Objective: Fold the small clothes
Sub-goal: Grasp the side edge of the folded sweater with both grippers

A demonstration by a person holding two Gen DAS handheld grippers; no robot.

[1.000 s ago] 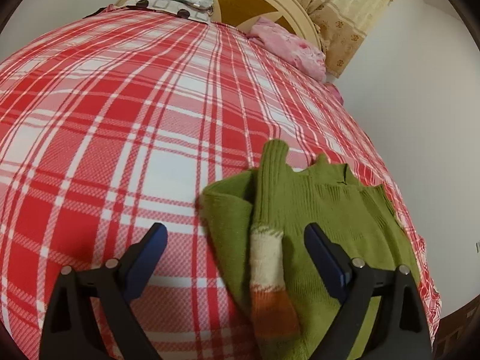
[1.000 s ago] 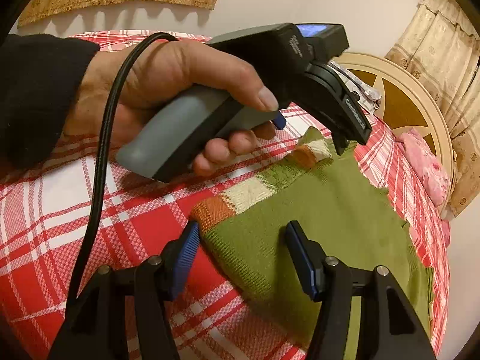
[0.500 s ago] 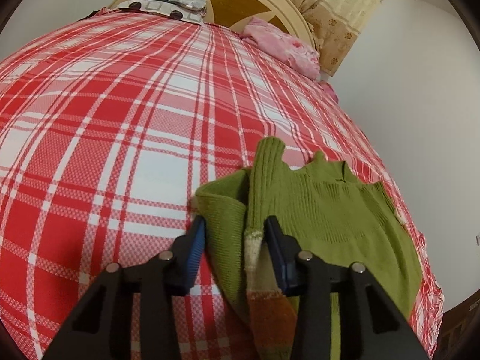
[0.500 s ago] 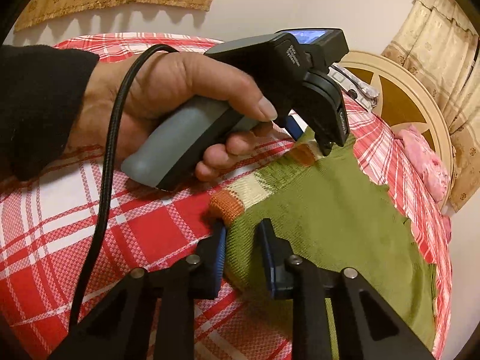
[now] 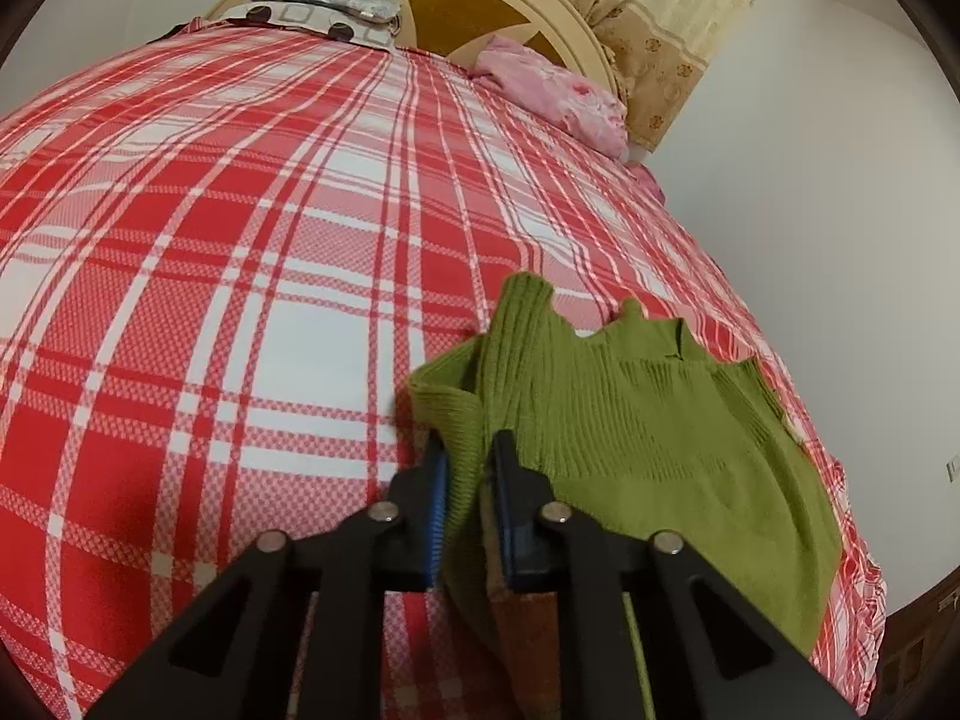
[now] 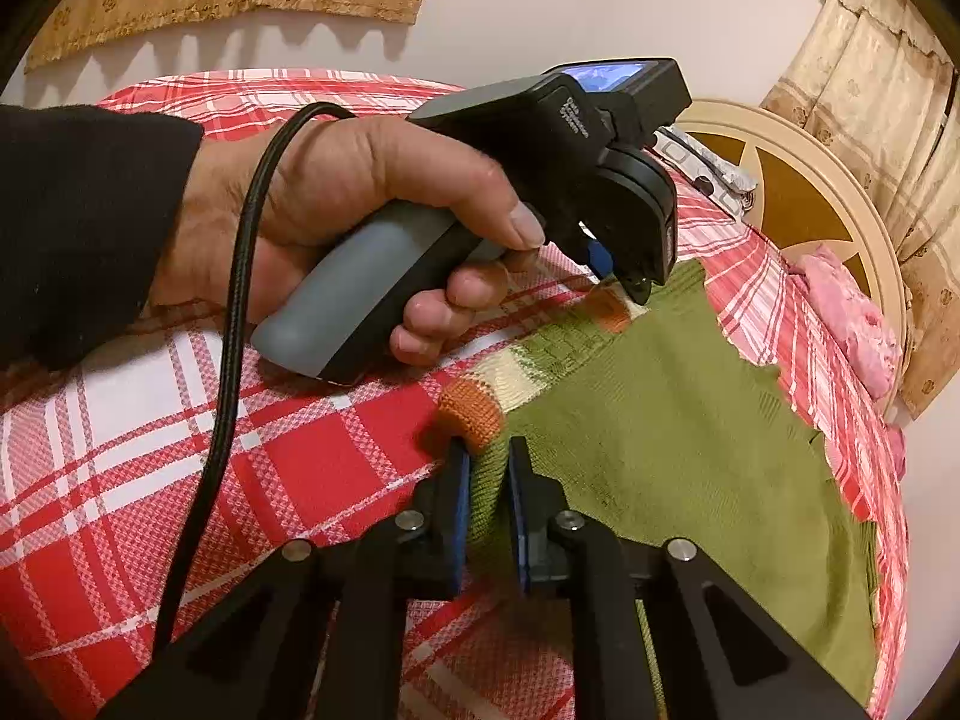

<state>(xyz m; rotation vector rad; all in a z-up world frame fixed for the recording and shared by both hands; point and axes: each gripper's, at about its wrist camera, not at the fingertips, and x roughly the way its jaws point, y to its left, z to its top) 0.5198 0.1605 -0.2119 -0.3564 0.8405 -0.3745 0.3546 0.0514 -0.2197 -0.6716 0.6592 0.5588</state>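
- Left gripper (image 5: 467, 474): jaws pinched on the sweater (image 5: 648, 426) edge beside its folded-in sleeve (image 5: 516, 324).
- Right gripper (image 6: 485, 480): jaws clamped on the sweater's striped side.
- Sweater: flat on the plaid bedspread (image 5: 240, 276), far from the headboard (image 5: 432, 6).
- Step: fold grip taken; next, probably lift both corners together, evenly.

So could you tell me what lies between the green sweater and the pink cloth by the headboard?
Only bare red plaid bedspread separates green sweater from pink cloth, in both wrist views.
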